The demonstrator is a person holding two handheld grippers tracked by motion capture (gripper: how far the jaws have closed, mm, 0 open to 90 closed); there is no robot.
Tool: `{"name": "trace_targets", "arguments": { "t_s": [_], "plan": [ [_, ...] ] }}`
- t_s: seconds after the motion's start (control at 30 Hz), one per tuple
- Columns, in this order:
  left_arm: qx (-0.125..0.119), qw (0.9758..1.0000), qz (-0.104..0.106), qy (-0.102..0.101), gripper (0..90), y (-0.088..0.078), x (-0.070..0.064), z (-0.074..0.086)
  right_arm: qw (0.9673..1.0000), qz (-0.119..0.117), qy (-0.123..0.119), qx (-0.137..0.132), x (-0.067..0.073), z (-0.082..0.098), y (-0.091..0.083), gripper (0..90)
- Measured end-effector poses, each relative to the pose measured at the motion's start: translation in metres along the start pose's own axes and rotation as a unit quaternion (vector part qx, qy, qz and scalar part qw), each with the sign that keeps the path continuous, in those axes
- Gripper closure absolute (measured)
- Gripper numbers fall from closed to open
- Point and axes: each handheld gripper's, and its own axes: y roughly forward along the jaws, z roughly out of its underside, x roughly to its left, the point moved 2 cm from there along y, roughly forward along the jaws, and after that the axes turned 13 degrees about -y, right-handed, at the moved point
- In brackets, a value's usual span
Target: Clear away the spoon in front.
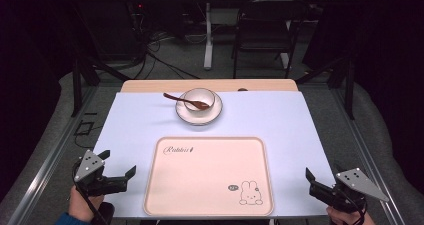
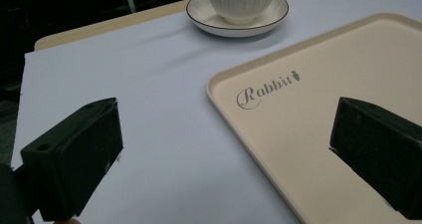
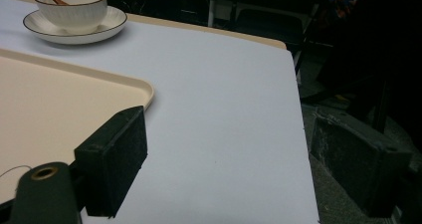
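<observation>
Both grippers sit at the near corners of the table (image 1: pixel 125 135), flanking the tray (image 1: pixel 210 205), probably a ready pose before any reach. Left gripper (image 1: pixel 120 171) is released, jaws spread wide with nothing between them; in the left gripper view they frame the tray's near-left corner and bare white table cover. Right gripper (image 1: pixel 308 177) is also released and empty; in the right gripper view one jaw hangs over the tray's right edge, the other off past the table edge.

Beige "Rabbit" tray lies flat, centred at the near side, nothing on it, likely the drop spot. The cup (image 1: pixel 199 99) stands upright on its saucer (image 1: pixel 186 116) at the far side, just beyond the tray and apart from it. A brown spoon (image 1: pixel 181 100) rests in the cup, handle sticking out left over the rim. Neither gripper is near the set.
</observation>
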Motion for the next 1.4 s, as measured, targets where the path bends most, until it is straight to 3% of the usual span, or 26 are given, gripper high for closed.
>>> {"name": "trace_targets", "arguments": {
  "t_s": [0.47, 0.57, 0.83, 0.97, 1.4],
  "plan": [
    [-0.002, 1.0, -0.004, 0.005, 0.0, 0.001, 0.0, -0.001, 1.0, 0.001, 0.004, 0.0, 0.0, 0.0, -0.001, 14.2],
    [-0.012, 0.9999, -0.003, 0.005, 0.0, 0.0, -0.001, -0.001, 1.0, 0.0, 0.002, 0.001, 0.001, 0.0, -0.001, 14.2],
    [-0.011, 0.9997, -0.001, 0.02, 0.1, 0.008, -0.009, -0.006, 1.0, -0.001, 0.003, 0.001, 0.0, 0.001, -0.001, 14.2],
    [-0.021, 0.9997, -0.003, 0.009, 0.0, 0.013, -0.01, -0.011, 1.0, -0.002, 0.002, 0.001, 0.0, 0.0, -0.001, 14.2],
    [-0.018, 0.9993, -0.02, -0.026, 0.0, 0.036, -0.008, -0.025, 1.0, -0.002, 0.003, -0.002, 0.0, 0.001, -0.001, 14.2]
  ]
}}
